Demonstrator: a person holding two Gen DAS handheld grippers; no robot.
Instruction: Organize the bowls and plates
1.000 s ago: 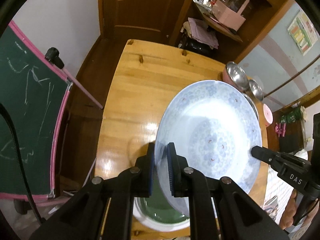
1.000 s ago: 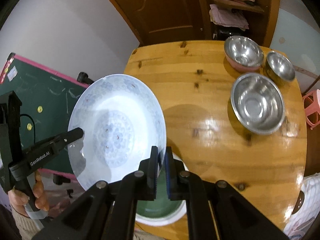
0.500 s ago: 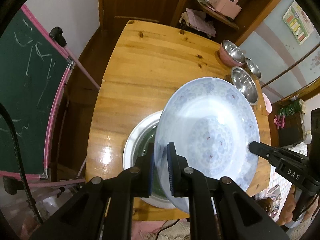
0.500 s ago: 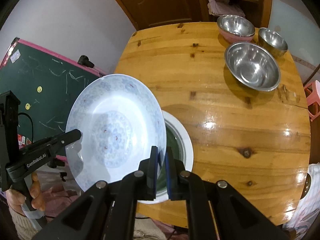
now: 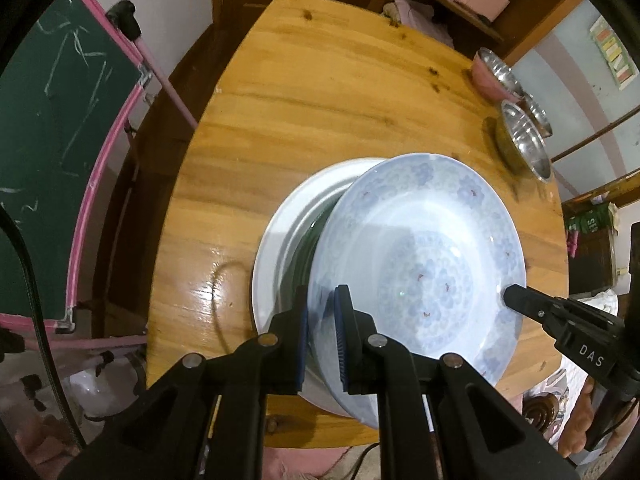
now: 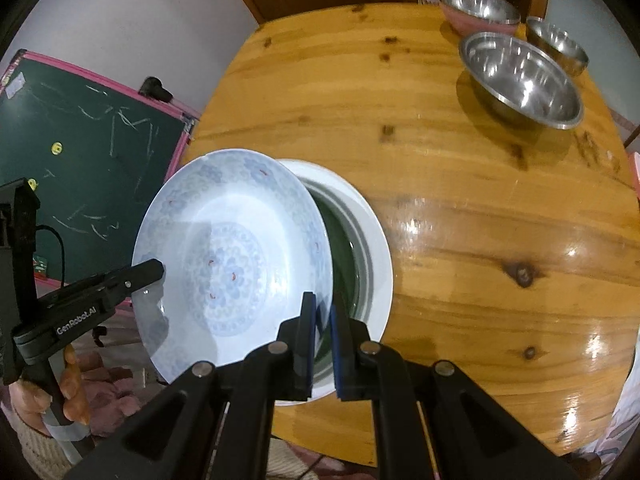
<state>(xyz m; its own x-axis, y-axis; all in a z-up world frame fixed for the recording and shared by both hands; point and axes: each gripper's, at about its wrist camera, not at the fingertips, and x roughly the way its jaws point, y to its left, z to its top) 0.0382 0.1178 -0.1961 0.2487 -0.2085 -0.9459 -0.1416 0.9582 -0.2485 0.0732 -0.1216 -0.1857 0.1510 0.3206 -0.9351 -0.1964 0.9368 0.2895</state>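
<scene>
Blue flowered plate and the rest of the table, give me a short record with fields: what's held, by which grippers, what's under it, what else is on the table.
held: blue flowered plate, tilted
left gripper: jaws shut on the plate's near rim
right gripper: jaws shut on the opposite rim
underneath: white plate with green centre on the wooden table; contact cannot be told
also on table: three steel bowls at the far right: large, small, and one in a pink bowl
off table: green chalkboard

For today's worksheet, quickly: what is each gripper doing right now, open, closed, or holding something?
Left gripper: closed on the rim of the blue floral plate.
Right gripper: closed on the opposite rim of the same plate.
</scene>
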